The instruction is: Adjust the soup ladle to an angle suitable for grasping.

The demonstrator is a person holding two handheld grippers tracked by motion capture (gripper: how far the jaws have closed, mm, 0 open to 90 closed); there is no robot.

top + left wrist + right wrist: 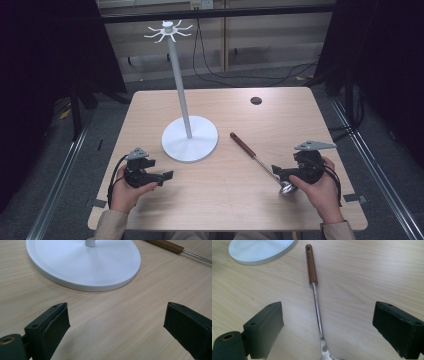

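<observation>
A metal ladle (260, 161) with a brown wooden handle (311, 264) lies flat on the wooden table (280, 115), its bowl toward the near right. My right gripper (276, 171) stands open just above the bowl end, and the thin steel shaft (318, 312) runs up between its jaws without touching them. A white rack (181, 95) with a round base (85, 262), a tall pole and hooks on top stands mid-table. My left gripper (169, 176) is open near the base's front left, with bare wood between its jaws.
A small dark round hole (256, 100) sits in the table's far right part. Black frames and cables stand beyond the far edge. A person's hands hold both grippers near the front edge.
</observation>
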